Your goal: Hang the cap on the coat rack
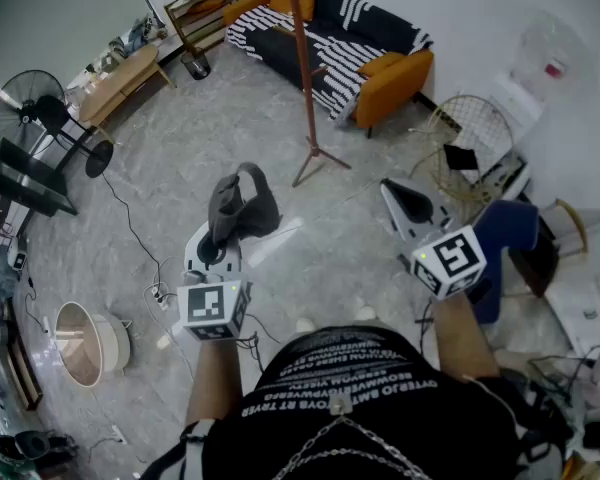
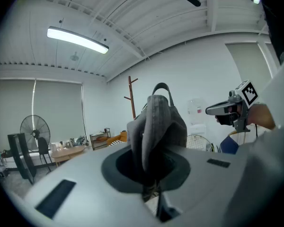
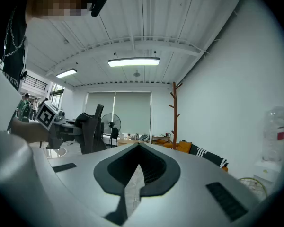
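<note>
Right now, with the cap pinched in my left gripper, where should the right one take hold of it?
Probably take the cap by its upper edge beside the strap loop, coming from the person's right. It stands folded upright above the left gripper, whose jaws clamp its lower part, leaving only the top exposed toward the right gripper.

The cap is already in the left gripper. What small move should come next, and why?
Probably step forward, carrying the left gripper toward the coat rack: it is shut on the cap, but the rack stands across the floor, apart from it.
</note>
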